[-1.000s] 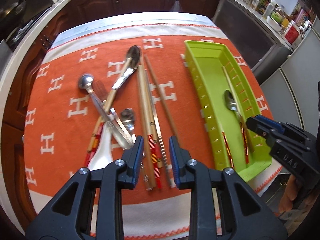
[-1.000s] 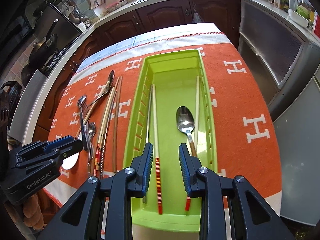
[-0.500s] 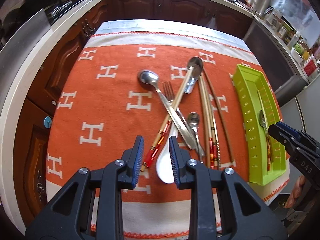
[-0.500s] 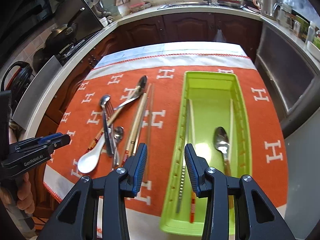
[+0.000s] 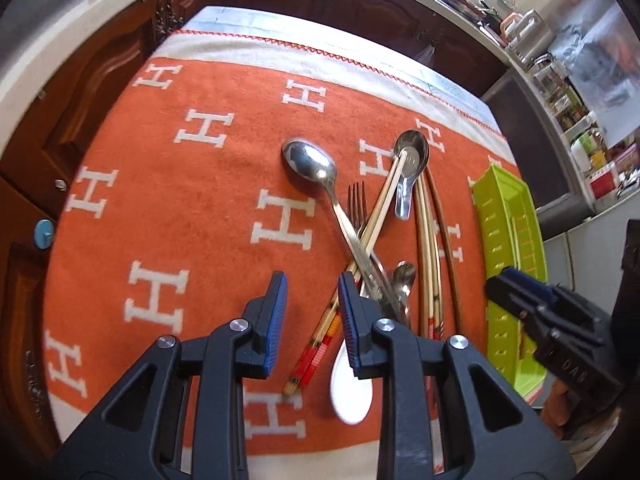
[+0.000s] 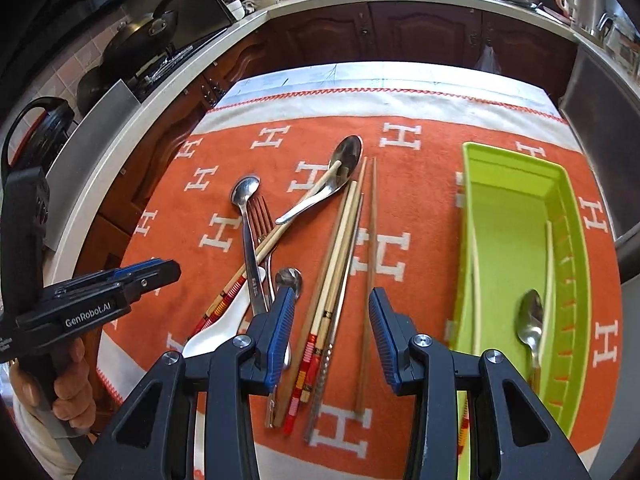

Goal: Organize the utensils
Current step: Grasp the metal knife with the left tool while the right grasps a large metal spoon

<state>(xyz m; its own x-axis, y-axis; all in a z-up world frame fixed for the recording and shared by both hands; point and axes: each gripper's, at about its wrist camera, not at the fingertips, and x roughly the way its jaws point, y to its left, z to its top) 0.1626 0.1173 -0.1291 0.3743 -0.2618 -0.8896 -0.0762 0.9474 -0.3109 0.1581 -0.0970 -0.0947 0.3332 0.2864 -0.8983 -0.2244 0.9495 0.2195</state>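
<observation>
On the orange cloth (image 5: pixel 192 208) lies a crossed pile: a steel spoon (image 5: pixel 310 160), a fork (image 5: pixel 357 200), a red-banded chopstick pair (image 5: pixel 376 216), a white ceramic spoon (image 5: pixel 352 384) and a bundle of chopsticks (image 6: pixel 340 240). My left gripper (image 5: pixel 310 320) hovers open and empty over the pile's left edge, its jaws a narrow gap apart. My right gripper (image 6: pixel 332 324) is open wider above the chopstick bundle, holding nothing. The green tray (image 6: pixel 516 240) at the right holds a spoon (image 6: pixel 530 320) and chopsticks (image 6: pixel 474 264).
A short steel ladle spoon (image 6: pixel 344 160) rests at the pile's far end, and a single brown chopstick (image 6: pixel 370 260) lies between the bundle and the tray. A hand (image 6: pixel 68 396) holds the left gripper. Dark cabinets and a stove with pans (image 6: pixel 140 40) surround the table.
Both grippers have swung left, away from the green tray and over the utensil pile. The right gripper's jaws have opened wider. The left jaws look the same.
</observation>
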